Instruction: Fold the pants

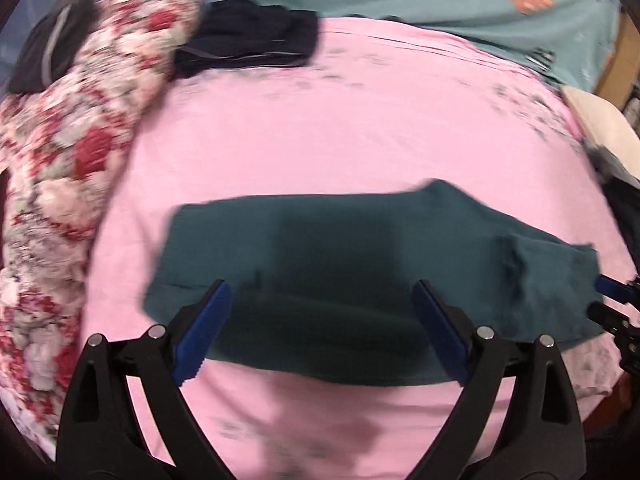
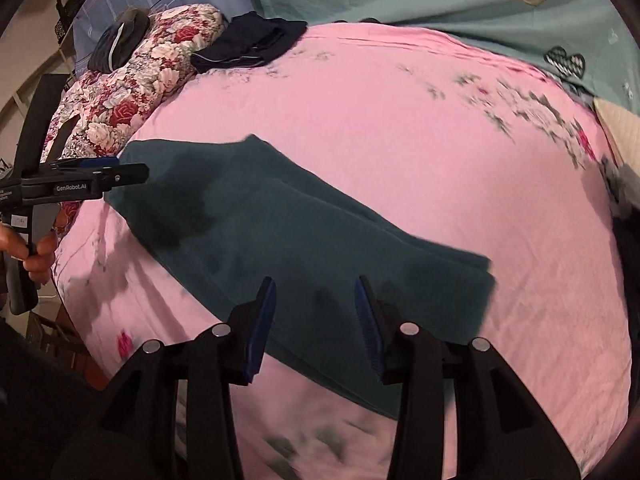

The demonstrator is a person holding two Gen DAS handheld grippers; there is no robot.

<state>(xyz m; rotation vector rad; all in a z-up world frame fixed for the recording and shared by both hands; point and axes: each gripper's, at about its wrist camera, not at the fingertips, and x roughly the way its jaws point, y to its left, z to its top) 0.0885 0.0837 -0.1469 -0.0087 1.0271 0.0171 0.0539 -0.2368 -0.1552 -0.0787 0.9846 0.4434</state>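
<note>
Dark teal pants (image 1: pixel 320 248) lie folded into a flat strip on the pink bedsheet (image 1: pixel 320 128). In the right wrist view the pants (image 2: pixel 304 236) run from upper left to lower right. My left gripper (image 1: pixel 322 292) is open and empty, hovering over the near edge of the pants. It also shows at the left of the right wrist view (image 2: pixel 116 170), above the pants' far end. My right gripper (image 2: pixel 316 288) is open and empty, just above the near right part of the pants. Its tip shows at the right edge of the left wrist view (image 1: pixel 612 292).
A folded dark navy garment (image 2: pixel 248 46) lies at the back of the bed. A floral quilt (image 2: pixel 120 92) with a dark item (image 2: pixel 118 42) on it is bunched at the left. A teal heart-print sheet (image 2: pixel 460 4) lies behind. The bed's edge is near.
</note>
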